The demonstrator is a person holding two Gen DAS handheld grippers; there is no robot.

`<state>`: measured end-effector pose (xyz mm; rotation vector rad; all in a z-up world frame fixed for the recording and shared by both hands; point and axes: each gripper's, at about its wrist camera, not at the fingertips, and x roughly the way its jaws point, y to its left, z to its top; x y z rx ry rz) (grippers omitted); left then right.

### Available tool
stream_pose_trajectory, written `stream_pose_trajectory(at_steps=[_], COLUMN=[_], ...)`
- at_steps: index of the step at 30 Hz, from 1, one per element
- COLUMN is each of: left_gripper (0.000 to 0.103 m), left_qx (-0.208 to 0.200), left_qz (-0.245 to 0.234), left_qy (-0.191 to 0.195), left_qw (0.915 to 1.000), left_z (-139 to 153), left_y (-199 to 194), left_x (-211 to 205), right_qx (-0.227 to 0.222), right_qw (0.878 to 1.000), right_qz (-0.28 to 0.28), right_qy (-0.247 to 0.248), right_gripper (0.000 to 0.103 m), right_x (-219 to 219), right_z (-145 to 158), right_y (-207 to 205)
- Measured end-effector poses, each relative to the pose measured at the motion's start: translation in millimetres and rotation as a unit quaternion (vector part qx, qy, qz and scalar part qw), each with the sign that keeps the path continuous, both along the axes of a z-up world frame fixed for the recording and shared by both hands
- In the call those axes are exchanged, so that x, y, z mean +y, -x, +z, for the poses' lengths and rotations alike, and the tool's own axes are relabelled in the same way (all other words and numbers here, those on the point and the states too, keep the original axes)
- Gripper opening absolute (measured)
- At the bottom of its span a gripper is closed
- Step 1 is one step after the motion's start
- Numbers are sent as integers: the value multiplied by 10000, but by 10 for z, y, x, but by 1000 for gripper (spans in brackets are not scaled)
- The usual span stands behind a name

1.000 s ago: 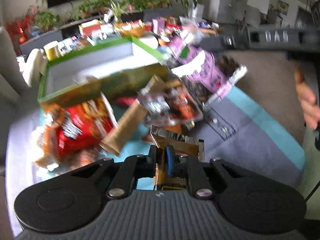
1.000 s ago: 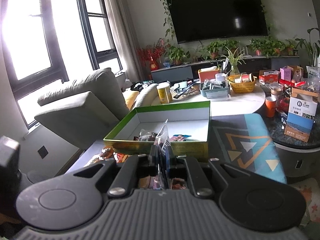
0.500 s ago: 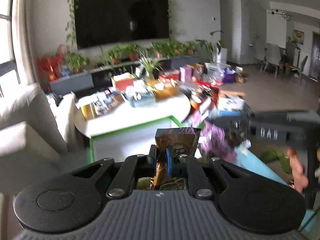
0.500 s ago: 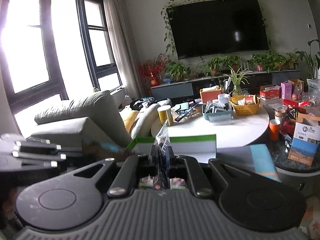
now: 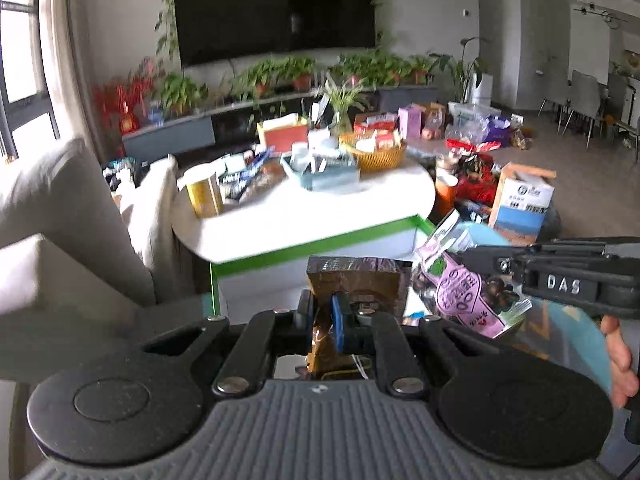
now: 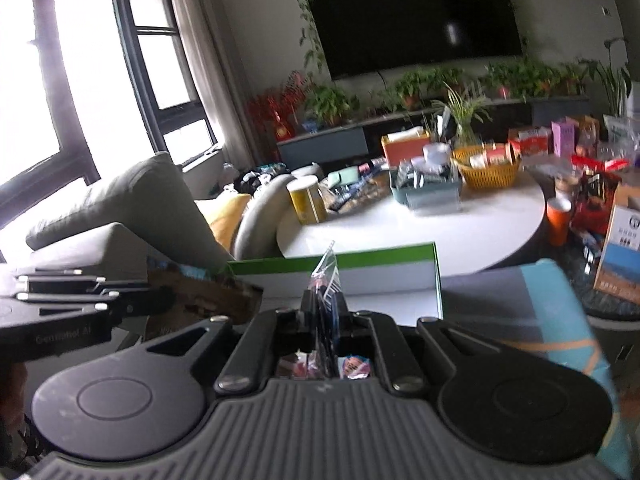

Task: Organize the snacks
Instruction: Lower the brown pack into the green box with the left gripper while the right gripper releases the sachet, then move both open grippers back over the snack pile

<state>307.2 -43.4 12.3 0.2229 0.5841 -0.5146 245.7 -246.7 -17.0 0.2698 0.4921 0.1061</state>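
My left gripper (image 5: pixel 322 314) is shut on a brown and gold snack packet (image 5: pixel 356 288), held up in front of the green-rimmed white box (image 5: pixel 320 246). My right gripper (image 6: pixel 322 308) is shut on a purple and clear snack bag (image 6: pixel 326 276); in the left wrist view that same bag (image 5: pixel 464 296) hangs from the right gripper (image 5: pixel 468 258) at the right. In the right wrist view the left gripper (image 6: pixel 160 304) with its brown packet (image 6: pixel 216 296) comes in from the left, in front of the green box (image 6: pixel 344 268). The box's inside is hidden.
A round white table (image 5: pixel 304 208) behind the box carries a yellow tin (image 5: pixel 204 194), a wicker basket (image 5: pixel 376 152) and loose packets. A grey sofa (image 5: pixel 60 208) stands at the left. A blue patterned cloth (image 6: pixel 552 312) and a cardboard carton (image 5: pixel 520 204) are at the right.
Both grippers have risen and moved with their packets; the left one lifted the brown packet off the snack pile. The views now look over the box toward the table and the television.
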Motion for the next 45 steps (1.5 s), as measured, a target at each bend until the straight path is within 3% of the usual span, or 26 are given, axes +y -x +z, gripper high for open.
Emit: stream_pose_trajectory(at_steps=[6,13,19,22,23,26,29,41,45], left_gripper=[9,9,10,23,33,36,37,57,61], left_qx=[229,194,351,485,539,562,573,370,353], left_qz=[143,496,763,792,788,798,695,474,481], left_qy=[174,438,409,512,531,510,514,484,480], left_qw=[9995,9976,9956,9944,9940,9939,9946,9970,9971], left_z=[-150,-116,-254,-332,-350,-358,-339,-76,-45], left_y=[-174,-426,-581,-614,-626,-589,-494,331,680], left_x=[37,68,116,184,195,220,253,535,680], right_qx=[156,152,214,270,301,323,351,38,207], right_qw=[9997,9995,9984,9982,9982,9985,9990,9984,9976], right_qz=[-80,-171,-470,-489,-470,-382,-207,-91,-39], right_qy=[-144,-198,-219,-217,-224,-203,-172,553,659], right_gripper=[62,62,62,62,62,62,62,63,63], right_x=[-20,-37,-78,-105,-111,-105,-77,-49,-98], right_z=[-109,-105,-196,-207,-202,-173,-142,109,73], right_y=[-162,-237,-280,-283,-271,-216,-124,587,857])
